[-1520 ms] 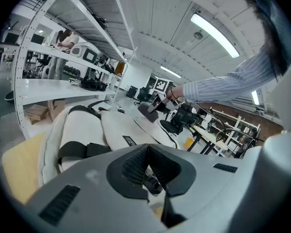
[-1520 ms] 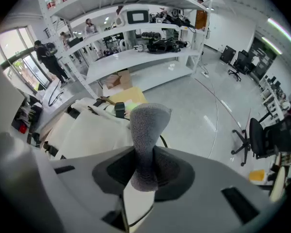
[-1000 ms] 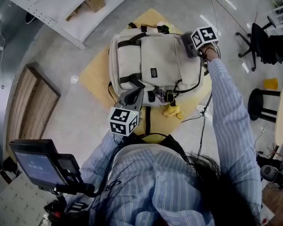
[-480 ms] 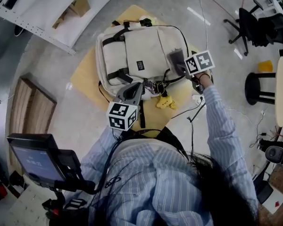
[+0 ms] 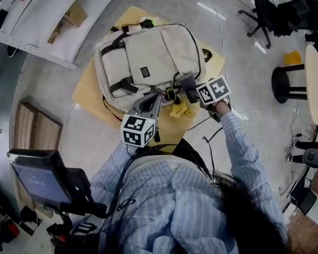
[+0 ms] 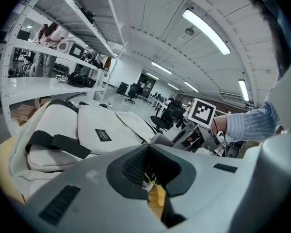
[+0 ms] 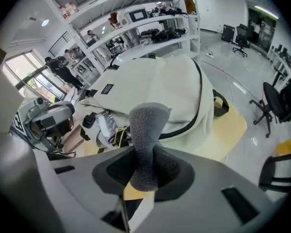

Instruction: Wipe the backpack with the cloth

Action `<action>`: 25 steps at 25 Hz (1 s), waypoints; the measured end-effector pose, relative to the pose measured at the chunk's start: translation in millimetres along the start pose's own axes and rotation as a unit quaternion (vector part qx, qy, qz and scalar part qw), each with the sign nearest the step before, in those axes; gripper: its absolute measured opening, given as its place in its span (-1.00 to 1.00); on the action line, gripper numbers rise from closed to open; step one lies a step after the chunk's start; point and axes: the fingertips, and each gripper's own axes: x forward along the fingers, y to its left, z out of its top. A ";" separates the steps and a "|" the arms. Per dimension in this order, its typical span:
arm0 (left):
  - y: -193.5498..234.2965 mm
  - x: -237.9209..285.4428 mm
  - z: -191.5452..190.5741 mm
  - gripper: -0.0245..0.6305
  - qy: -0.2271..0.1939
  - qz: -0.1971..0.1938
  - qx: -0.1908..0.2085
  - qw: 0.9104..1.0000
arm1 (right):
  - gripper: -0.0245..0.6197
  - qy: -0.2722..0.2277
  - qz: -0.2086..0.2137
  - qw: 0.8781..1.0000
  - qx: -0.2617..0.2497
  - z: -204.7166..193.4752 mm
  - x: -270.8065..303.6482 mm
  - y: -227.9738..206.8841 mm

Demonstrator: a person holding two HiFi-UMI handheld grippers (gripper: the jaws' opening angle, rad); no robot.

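Backpack: beige, lying flat on yellow desk; looks soft and bulky, best steadied at a strap.
Cloth: grey, probably limp and light (a folded strip), pinched in right gripper jaws at backpack's near-right corner.
Left gripper: jaws together, empty, by backpack's near edge.

Lab workspace, equipment shelves, office chairs

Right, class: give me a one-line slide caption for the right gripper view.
Right gripper clamps a grey cloth in front of the cream backpack lying on a yellow table.
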 end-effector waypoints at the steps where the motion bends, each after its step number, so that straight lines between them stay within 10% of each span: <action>1: -0.9 0.3 -0.4 -0.91 0.001 -0.001 0.001 1.000 | -0.63 -0.004 -0.004 1.000 -0.006 4.3 -5.1 -3.7; 16: 21.2 -11.0 -2.1 -0.91 0.004 0.024 -0.006 1.000 | -0.63 -0.101 -0.107 0.985 -0.090 199.5 -54.2 -133.0; 25: 48.3 -15.1 7.3 -0.91 -0.010 0.064 -0.030 0.997 | -0.63 -0.060 -0.159 0.965 -0.200 251.1 -21.6 -164.4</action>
